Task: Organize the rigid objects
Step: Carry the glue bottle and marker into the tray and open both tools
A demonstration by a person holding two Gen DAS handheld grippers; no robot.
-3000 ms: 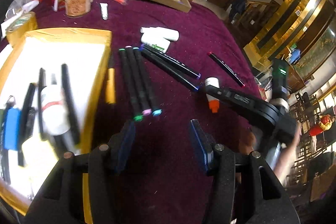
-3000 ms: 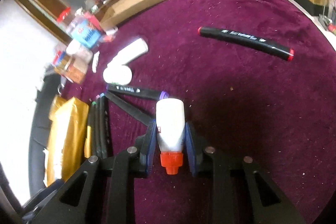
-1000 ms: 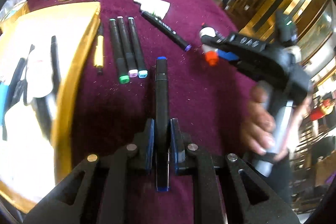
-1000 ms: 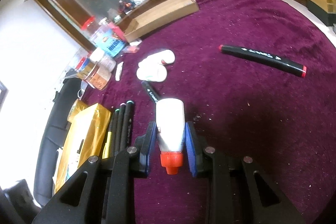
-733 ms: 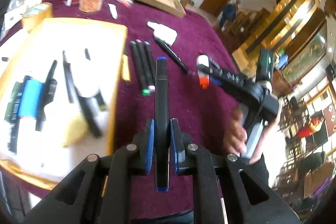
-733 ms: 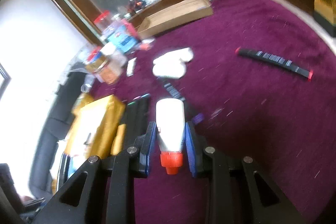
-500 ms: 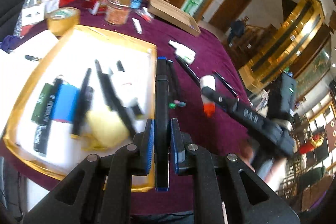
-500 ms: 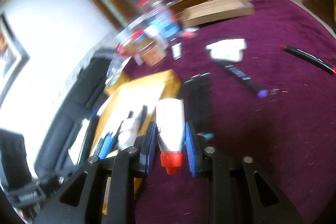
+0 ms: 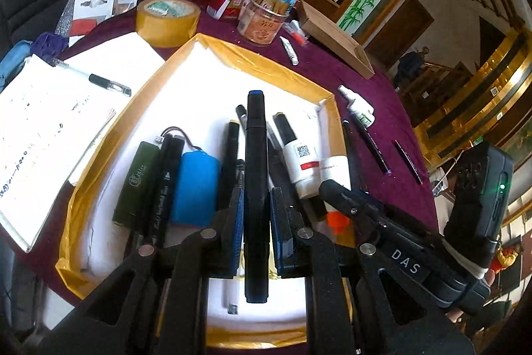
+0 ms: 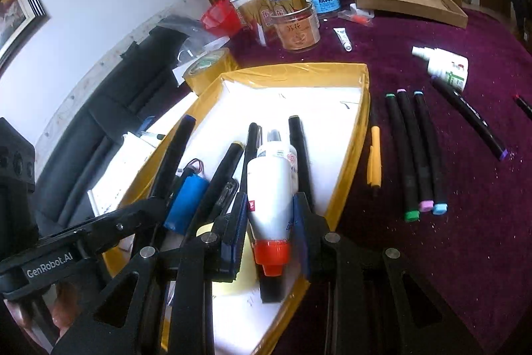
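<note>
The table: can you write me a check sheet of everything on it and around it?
Surface: purple tablecloth.
Job's things: gold tray holding pens and a blue battery; three markers and a yellow pen lying beside it.
Clutter: tape roll, jars, cardboard box, notepad.
Tools: left tool shut on black marker; right tool shut on glue bottle.
Cables: the battery's thin wires.
Surroundings: wooden doors, stairs.

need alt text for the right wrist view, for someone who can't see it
The right gripper grips a white glue bottle with a red cap, held above a gold-rimmed tray of markers and a blue battery pack. The left gripper holds a black marker over the same tray. Three more markers lie on the maroon tablecloth.
</note>
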